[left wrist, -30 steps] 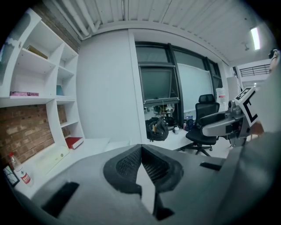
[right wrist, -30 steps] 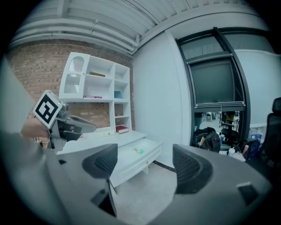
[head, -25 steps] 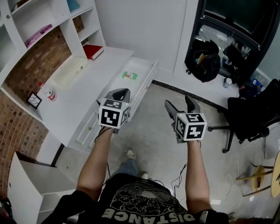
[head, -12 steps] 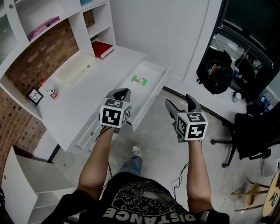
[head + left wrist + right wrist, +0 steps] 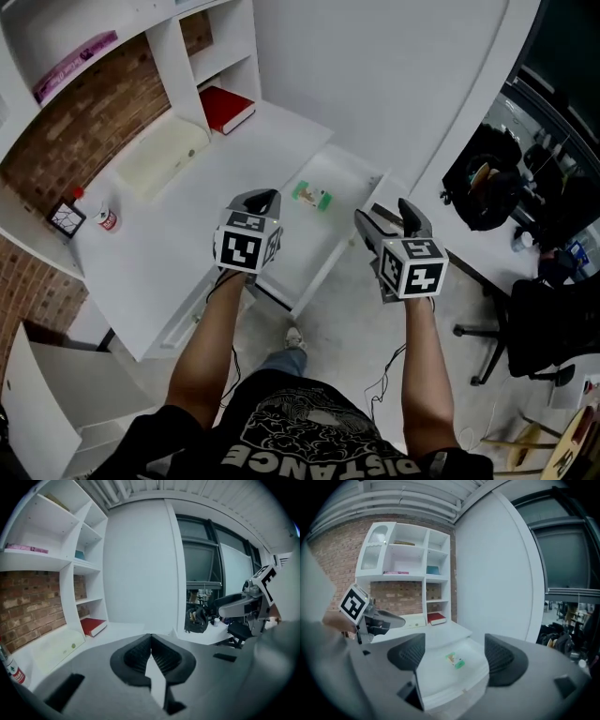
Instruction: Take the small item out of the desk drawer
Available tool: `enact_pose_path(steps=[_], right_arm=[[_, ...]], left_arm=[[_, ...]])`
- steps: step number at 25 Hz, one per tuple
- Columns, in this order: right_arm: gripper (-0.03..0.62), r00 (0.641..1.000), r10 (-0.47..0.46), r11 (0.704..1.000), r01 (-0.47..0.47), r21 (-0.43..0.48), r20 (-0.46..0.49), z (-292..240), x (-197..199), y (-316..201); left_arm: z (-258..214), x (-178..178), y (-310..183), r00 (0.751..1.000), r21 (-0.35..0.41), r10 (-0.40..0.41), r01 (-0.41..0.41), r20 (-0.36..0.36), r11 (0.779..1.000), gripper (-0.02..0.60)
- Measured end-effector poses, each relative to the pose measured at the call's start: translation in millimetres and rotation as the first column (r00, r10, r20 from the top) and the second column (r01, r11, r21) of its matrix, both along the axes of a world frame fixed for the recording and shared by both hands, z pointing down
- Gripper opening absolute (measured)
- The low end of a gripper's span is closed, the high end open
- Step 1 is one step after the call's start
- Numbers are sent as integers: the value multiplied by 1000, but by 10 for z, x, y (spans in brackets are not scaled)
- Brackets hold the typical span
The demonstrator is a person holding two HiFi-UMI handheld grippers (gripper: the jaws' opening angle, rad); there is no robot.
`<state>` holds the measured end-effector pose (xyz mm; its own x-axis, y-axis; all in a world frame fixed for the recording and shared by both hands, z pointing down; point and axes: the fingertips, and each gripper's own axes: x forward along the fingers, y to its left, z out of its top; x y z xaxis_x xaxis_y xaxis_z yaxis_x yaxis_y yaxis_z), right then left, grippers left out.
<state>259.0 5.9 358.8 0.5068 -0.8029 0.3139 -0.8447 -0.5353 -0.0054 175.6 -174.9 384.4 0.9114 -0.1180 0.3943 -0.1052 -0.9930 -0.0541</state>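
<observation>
The white desk drawer (image 5: pixel 349 234) (image 5: pixel 440 686) stands pulled out from the desk. A small green and white item (image 5: pixel 311 196) (image 5: pixel 455 660) lies flat on its floor. My right gripper (image 5: pixel 389 214) (image 5: pixel 453 654) hovers open above the drawer's near right corner, and the item shows between its jaws but some way below and ahead. My left gripper (image 5: pixel 262 198) (image 5: pixel 151 652) is shut with nothing in it, held over the desk's front edge to the left of the drawer.
A white desk (image 5: pixel 178 225) carries a pale tray (image 5: pixel 159 155), a red book (image 5: pixel 228 108), a small bottle (image 5: pixel 106 218) and a framed card (image 5: pixel 67 218). Shelves (image 5: pixel 112 37) rise behind on a brick wall. A black office chair (image 5: pixel 548 323) stands at the right.
The view has shifted toward the desk, so the drawer and item now lie nearer under the grippers. Both grippers keep their pose: left shut, right open.
</observation>
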Motion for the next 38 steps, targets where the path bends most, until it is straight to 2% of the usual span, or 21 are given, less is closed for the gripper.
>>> enact_pose_path(steps=[7, 14, 18, 22, 29, 35, 38], right_arm=[[387, 998, -53, 998, 54, -33, 14, 46, 483, -682], [393, 995, -91, 993, 93, -77, 35, 154, 749, -1068], [397, 985, -159, 978, 166, -129, 63, 291, 802, -1267], [419, 963, -254, 938, 268, -222, 89, 515, 773, -1446], [431, 933, -329, 879, 360, -313, 148, 918, 899, -1649], [437, 869, -451, 784, 494, -376, 201, 1317, 970, -1914], [440, 847, -478, 753, 531, -389, 231, 1502, 1043, -1958]], left_arm=[[61, 463, -588, 1000, -17, -25, 26, 16, 1000, 8], [163, 703, -974, 998, -50, -56, 57, 26, 997, 8], [253, 783, -1108, 997, -68, -70, 72, 28, 995, 8], [407, 807, -1210, 995, -89, -94, 97, 36, 991, 8], [632, 814, -1274, 990, -100, -134, 138, 49, 985, 8], [763, 785, -1294, 974, -93, -220, 225, 55, 970, 8], [836, 887, -1274, 967, -89, -248, 252, 50, 964, 8]])
